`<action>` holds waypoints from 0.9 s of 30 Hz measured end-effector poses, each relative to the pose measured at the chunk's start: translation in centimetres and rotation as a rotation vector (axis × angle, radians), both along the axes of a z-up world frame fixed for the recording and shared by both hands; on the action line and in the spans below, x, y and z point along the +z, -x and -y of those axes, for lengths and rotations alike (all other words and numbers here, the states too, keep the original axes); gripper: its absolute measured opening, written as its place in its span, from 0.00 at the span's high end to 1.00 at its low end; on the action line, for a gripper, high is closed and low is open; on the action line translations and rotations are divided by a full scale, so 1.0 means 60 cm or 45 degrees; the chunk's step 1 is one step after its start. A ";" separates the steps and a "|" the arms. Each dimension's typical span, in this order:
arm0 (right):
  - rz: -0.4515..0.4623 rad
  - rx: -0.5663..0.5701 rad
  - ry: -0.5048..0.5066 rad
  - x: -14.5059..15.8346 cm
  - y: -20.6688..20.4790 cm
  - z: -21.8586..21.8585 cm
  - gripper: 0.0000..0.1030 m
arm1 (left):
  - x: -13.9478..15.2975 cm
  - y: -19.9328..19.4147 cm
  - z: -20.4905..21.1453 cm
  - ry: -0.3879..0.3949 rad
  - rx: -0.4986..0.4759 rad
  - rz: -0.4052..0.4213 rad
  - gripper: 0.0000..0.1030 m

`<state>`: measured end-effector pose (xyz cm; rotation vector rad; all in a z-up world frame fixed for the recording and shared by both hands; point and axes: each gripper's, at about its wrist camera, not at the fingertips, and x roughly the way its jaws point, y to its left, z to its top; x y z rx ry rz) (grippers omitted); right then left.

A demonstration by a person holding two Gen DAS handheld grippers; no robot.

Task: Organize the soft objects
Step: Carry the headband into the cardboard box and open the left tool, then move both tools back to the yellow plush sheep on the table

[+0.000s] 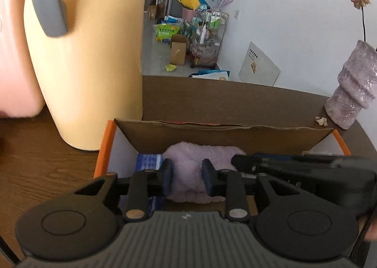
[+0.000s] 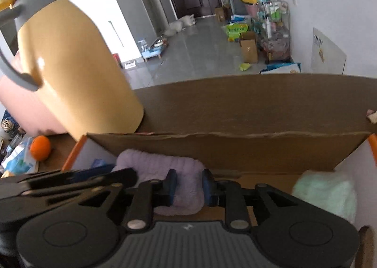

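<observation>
At the bottom centre of both frames, the left gripper [image 1: 187, 177] and right gripper [image 2: 188, 188] hover with jaws slightly parted, gripping nothing, over the lilac towel [image 1: 188, 157] in the box [image 1: 221, 136].

Both wrist views close above box [image 1: 221, 136]
</observation>
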<state>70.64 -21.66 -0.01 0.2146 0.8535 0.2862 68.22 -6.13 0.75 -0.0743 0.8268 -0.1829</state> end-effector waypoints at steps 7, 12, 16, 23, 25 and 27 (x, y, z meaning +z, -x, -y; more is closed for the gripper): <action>0.104 -0.076 0.034 0.079 0.073 0.044 0.61 | 0.072 0.060 -0.006 -0.049 -0.033 0.080 0.58; 0.248 -0.124 0.100 0.191 0.190 0.106 0.49 | 0.165 0.162 -0.034 -0.071 -0.045 0.178 0.51; 0.335 -0.176 0.155 0.246 0.299 0.146 0.44 | 0.221 0.252 -0.061 -0.067 -0.018 0.253 0.47; 0.445 -0.191 0.142 0.269 0.457 0.154 0.39 | 0.256 0.402 -0.071 -0.071 0.036 0.361 0.40; 0.525 -0.185 0.143 0.259 0.520 0.145 0.34 | 0.247 0.464 -0.074 -0.084 0.056 0.446 0.35; 0.618 -0.175 0.156 0.241 0.590 0.133 0.28 | 0.231 0.531 -0.080 -0.071 0.056 0.524 0.31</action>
